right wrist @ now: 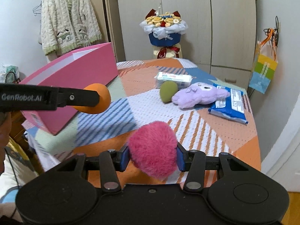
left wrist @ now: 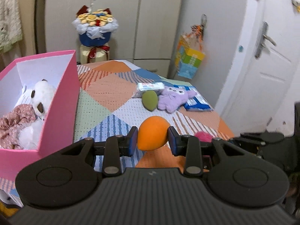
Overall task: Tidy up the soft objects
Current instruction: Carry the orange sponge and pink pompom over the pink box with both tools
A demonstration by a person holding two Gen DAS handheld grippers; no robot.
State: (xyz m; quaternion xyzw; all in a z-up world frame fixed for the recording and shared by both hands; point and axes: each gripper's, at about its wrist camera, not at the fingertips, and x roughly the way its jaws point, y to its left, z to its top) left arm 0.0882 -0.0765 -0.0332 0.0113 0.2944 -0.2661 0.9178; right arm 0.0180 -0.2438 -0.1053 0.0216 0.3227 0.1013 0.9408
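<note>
My left gripper [left wrist: 152,137] is shut on an orange egg-shaped sponge [left wrist: 152,133], held above the table to the right of the pink box [left wrist: 63,101]. The box holds a white plush [left wrist: 42,97] and a floral cloth [left wrist: 16,123]. My right gripper [right wrist: 152,158] is shut on a fluffy pink ball [right wrist: 152,150] over the table's near edge. The left gripper [right wrist: 100,98] with the sponge [right wrist: 104,101] also shows in the right wrist view, next to the pink box [right wrist: 78,80]. A green sponge [right wrist: 167,91] and a purple plush [right wrist: 200,94] lie further back.
A white wipes pack [right wrist: 174,78] and a blue packet [right wrist: 230,105] lie by the plush on the patchwork tablecloth [right wrist: 215,140]. A flower bouquet [right wrist: 164,31] stands behind the table before the wardrobe. A colourful bag [right wrist: 264,73] hangs at right, a cardigan [right wrist: 67,22] at left.
</note>
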